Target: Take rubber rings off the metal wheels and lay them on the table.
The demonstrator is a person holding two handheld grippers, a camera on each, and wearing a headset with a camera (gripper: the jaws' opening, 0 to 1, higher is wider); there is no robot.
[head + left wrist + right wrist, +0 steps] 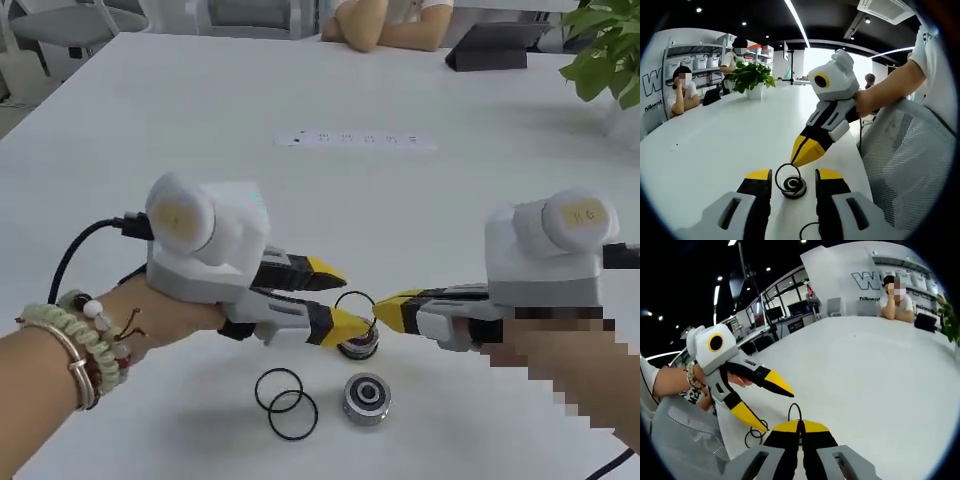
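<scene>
Right gripper [392, 311] has its jaws pressed together on a black rubber ring [355, 294], which stands up from the metal wheel [358, 346] beneath it. Left gripper [352, 298] comes in from the opposite side with jaws spread, the upper tip above the ring and the lower tip close by the wheel. In the left gripper view the wheel sits between those jaws on the white bench [200, 150]. Nearer the person stands a second wheel [367, 398], and beside it two loose rings [285, 402] lie overlapping on the bench.
</scene>
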